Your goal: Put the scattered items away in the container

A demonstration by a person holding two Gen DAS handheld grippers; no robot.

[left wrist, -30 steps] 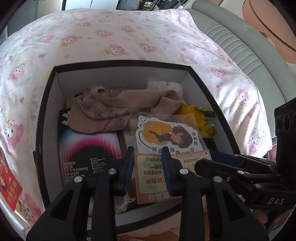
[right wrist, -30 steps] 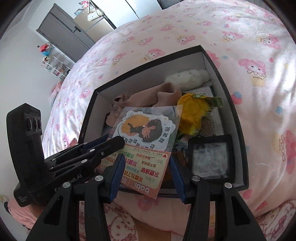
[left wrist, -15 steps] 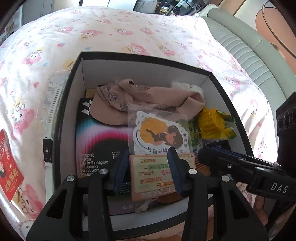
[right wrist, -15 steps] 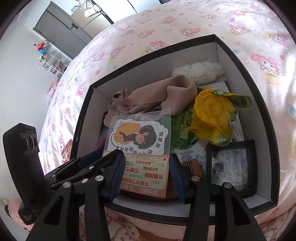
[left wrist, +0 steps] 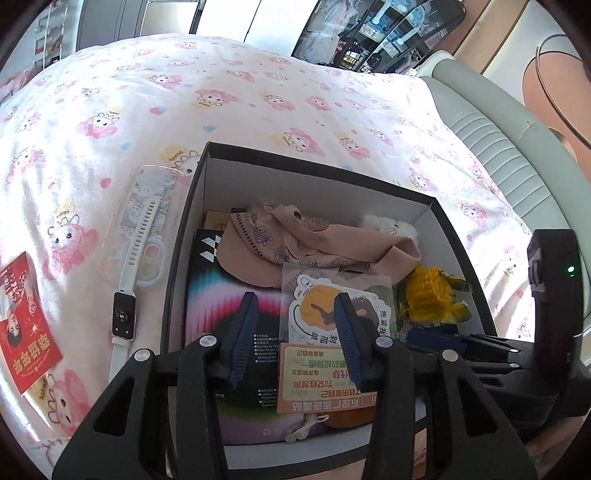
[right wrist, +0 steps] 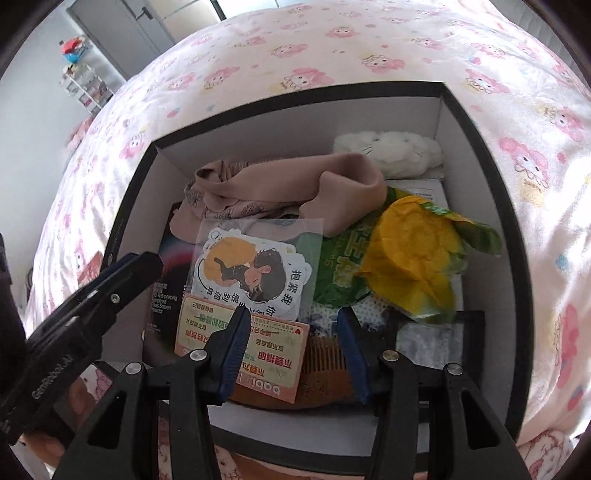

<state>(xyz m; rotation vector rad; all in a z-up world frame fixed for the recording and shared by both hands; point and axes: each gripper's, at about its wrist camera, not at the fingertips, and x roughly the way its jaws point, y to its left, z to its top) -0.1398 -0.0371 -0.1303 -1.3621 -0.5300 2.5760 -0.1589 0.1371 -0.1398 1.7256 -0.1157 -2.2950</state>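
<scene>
A black box (left wrist: 184, 229) with white inner walls (right wrist: 476, 122) sits on the bed, holding a pink cloth (left wrist: 314, 243), a sticker pack (left wrist: 332, 310), an orange card (left wrist: 317, 376), a yellow-green packet (right wrist: 410, 251), a white plush (right wrist: 391, 151) and a black screen-protector box (left wrist: 221, 302). My left gripper (left wrist: 295, 336) is open and empty above the box's near side. My right gripper (right wrist: 291, 347) is open and empty over the card (right wrist: 255, 354) and a wooden comb (right wrist: 325, 365). A white smartwatch (left wrist: 133, 266), a clear phone case (left wrist: 147, 192) and a red card (left wrist: 26, 321) lie on the bed left of the box.
The bed has a pink cartoon-print sheet (left wrist: 221, 92). A grey padded headboard (left wrist: 491, 133) runs along the right. Each gripper shows in the other's view, the right one (left wrist: 517, 354) at the box's right side and the left one (right wrist: 74, 317) at its left. A wardrobe (right wrist: 122, 29) stands far back.
Both grippers have opened wider and pulled back and up from the box. The orange card now lies free in the box. The left view has swung left, showing the watch and phone case.
</scene>
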